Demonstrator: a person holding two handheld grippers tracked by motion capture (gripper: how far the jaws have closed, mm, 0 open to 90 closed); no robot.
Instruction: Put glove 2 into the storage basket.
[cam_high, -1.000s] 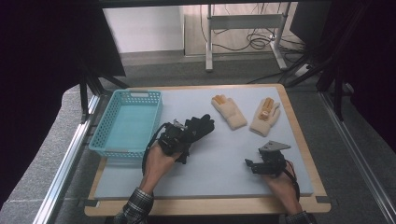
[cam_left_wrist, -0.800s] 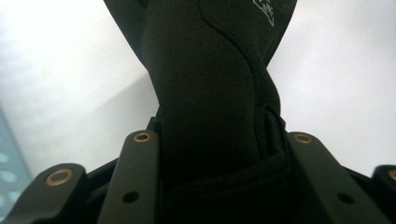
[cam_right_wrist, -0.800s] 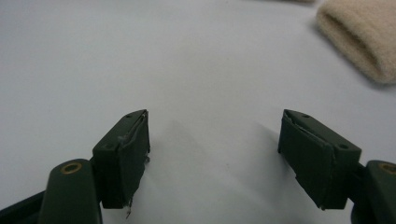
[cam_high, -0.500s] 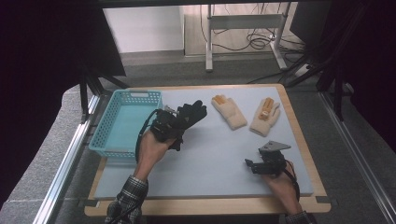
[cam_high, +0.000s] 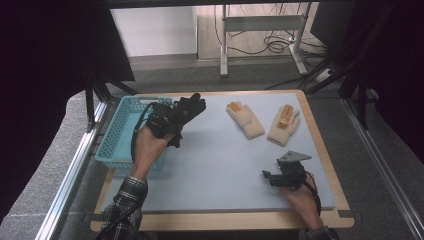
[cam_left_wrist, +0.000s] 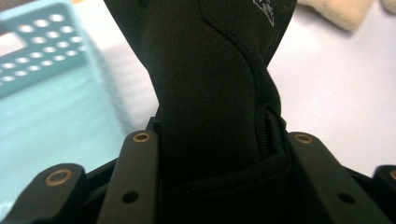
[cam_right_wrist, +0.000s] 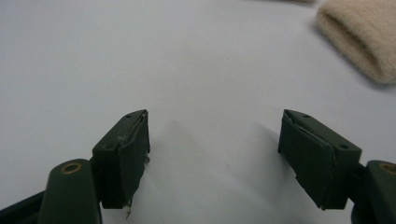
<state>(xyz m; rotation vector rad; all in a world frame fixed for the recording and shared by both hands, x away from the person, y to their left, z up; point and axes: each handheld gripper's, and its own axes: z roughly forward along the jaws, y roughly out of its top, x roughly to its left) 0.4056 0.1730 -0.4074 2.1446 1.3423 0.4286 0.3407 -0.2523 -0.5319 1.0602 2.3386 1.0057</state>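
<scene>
Left gripper (cam_high: 172, 120) fingers clench a black glove (cam_high: 192, 106) beside the blue basket (cam_high: 117, 135); right gripper (cam_high: 270, 177) fingers released

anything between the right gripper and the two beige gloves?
No. In the high view, only bare grey mat lies between the open right gripper and the beige gloves. The right gripper view shows bare mat ahead too.

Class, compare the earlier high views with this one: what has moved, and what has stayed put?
The left gripper, shut on the black glove, has carried it up and left toward the blue basket. The right gripper, jaws open, and both beige gloves stayed put.
</scene>
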